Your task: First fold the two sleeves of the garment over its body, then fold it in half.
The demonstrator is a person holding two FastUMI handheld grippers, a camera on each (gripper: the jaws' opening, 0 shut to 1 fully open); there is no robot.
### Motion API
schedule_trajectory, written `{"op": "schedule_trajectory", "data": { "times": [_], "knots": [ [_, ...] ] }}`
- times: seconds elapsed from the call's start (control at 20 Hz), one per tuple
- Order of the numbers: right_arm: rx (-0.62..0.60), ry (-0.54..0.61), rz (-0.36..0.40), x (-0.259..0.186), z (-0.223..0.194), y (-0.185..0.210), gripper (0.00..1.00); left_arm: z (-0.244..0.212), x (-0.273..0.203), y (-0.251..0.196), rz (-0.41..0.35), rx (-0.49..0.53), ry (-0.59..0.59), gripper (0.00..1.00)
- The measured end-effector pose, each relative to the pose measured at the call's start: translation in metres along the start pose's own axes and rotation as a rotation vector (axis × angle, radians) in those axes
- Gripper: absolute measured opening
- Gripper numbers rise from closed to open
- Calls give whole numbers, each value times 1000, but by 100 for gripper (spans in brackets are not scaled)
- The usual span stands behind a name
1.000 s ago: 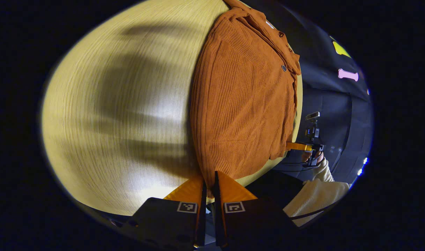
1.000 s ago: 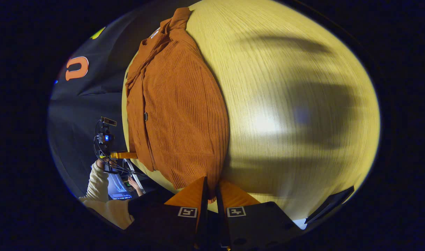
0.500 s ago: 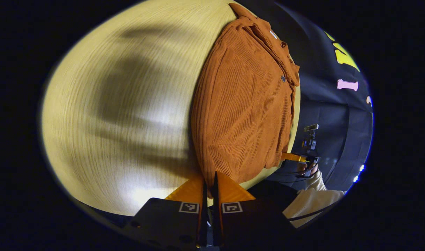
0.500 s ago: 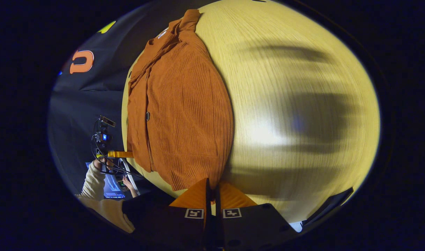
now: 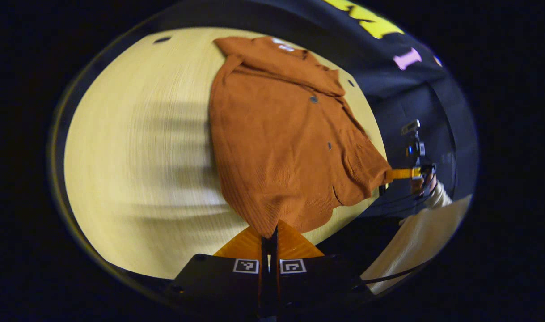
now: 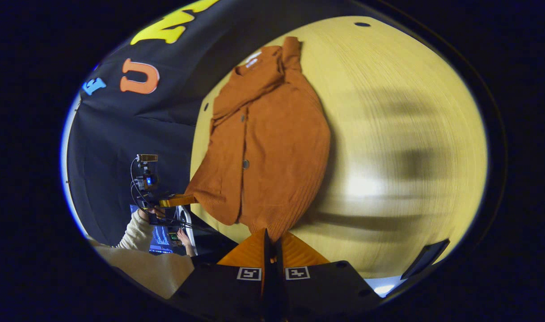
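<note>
In the left gripper view, the shirt is a rust-orange ribbed knit with dark buttons down its front. It lies on the pale wooden table, its collar at the far end near the black cloth wall. The sleeves look folded in over the body, though motion blur makes this hard to confirm. The left gripper sits at the near corner of the shirt's hem, its orange fingers clenched on that corner, which rises to a point between them. Off the other hem corner, the right gripper pinches the cloth beyond the table's edge, and the fabric there is drawn out and creased toward it. A hand in a cream sleeve holds that gripper, with a small camera riding above it. A cable runs below the sleeve.

In the right gripper view, the shirt stretches away over the table, collar farthest. The right gripper is closed on the near hem corner, the cloth bunched between its fingers. The left gripper grips the other hem corner, beside the table's edge, held by a hand in a cream sleeve. Past that hand a lit screen glows. Long soft shadows cross the table beyond the shirt.
</note>
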State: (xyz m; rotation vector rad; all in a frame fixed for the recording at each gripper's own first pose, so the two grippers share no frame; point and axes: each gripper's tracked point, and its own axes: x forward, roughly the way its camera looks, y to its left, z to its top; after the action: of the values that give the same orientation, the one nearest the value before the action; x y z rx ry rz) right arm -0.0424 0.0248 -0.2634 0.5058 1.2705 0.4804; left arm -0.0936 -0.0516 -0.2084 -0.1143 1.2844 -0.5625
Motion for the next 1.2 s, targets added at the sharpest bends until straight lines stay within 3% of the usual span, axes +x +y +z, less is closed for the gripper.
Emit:
{"op": "schedule_trajectory", "data": {
  "times": [0.1,0.25,0.5,0.75,1.0,1.2],
  "knots": [
    [-57,-36,21,-6,18,21,5,27,-12,-9,22,92,-30,3],
    [-139,-83,40,-16,51,53,5,60,-28,-22,17,150,-74,3],
    [-268,-170,10,-29,122,80,5,138,-50,-36,-49,159,-170,3],
    [-303,-262,14,-43,203,105,5,224,-54,-38,-98,153,-257,3],
    [-255,-346,3,-23,283,109,5,315,-31,-36,-201,31,-373,3],
    [-178,-388,-37,16,353,86,5,364,7,6,-191,-87,-440,3]
  ]
}}
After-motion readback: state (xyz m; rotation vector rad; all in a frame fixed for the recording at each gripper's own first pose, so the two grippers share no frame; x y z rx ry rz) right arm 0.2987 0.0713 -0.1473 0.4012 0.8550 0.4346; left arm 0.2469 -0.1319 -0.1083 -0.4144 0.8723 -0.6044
